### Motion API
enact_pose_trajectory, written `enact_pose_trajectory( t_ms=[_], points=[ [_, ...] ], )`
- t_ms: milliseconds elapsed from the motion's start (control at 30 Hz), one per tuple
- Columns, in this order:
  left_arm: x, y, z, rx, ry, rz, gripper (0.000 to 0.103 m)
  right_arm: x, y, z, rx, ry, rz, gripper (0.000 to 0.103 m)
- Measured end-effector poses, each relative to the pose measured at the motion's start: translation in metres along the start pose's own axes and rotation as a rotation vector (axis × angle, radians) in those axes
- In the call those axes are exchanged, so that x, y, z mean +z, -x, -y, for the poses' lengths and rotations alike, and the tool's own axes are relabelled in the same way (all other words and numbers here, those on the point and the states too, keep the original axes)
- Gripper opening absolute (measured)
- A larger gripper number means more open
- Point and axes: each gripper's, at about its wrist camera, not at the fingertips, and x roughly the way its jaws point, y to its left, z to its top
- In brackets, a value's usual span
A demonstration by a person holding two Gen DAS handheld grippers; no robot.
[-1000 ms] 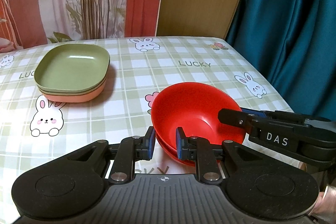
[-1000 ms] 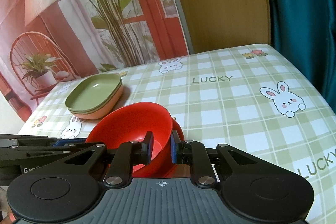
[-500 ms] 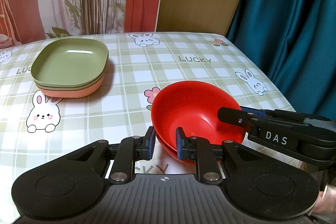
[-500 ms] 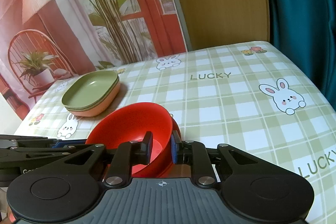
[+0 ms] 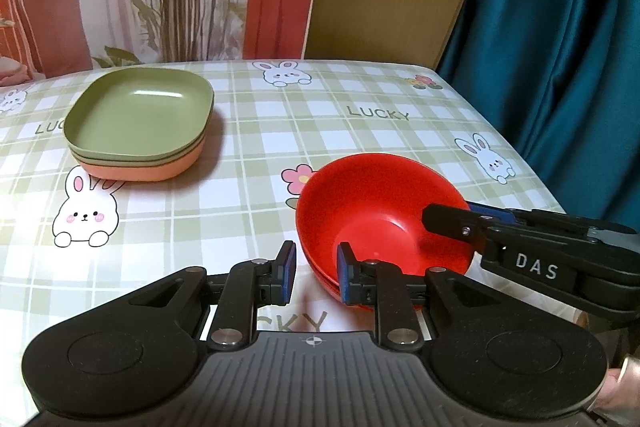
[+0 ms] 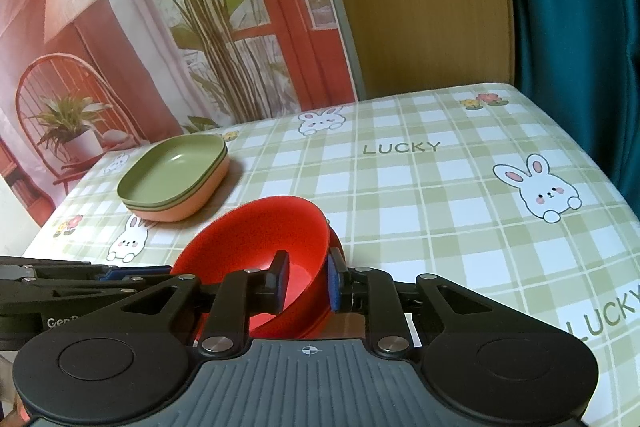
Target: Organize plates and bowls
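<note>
Two red bowls [image 5: 380,215] sit nested at the near edge of the worktop [image 5: 320,131], the upper one tilted. Right claw [image 6: 306,281] pinches the upper bowl's rim, one pad inside, one outside. Left claw [image 5: 312,273] is spread just left of the bowls, holding nothing. Beyond the bowls and to their left lies the plate stack [image 5: 138,127], green over orange. Seating looks nearly done; next comes releasing gently.

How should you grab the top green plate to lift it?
Pinch the top green plate by its raised rim on the near right side, one finger inside and one outside. Come in low from the front. It lies flat, nested in the plates beneath, so only that thin lip stands free.
</note>
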Motion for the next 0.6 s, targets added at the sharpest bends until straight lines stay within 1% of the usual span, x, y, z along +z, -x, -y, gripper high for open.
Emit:
enact_pose_trajectory(
  t_ms=[167, 333, 600],
  points=[
    [-0.001, 0.000, -0.002, -0.003, 0.016, -0.002, 0.023, 0.000, 0.002, 0.001, -0.003, 0.000, 0.009, 0.020],
    [0.000, 0.000, -0.005, -0.012, 0.036, 0.002, 0.023, 0.001, 0.003, 0.004, -0.018, -0.005, 0.020, 0.022],
    [-0.001, -0.004, -0.006, -0.028, 0.045, -0.002, 0.023, -0.004, -0.005, 0.016, -0.011, -0.057, -0.003, 0.022]
  ],
)
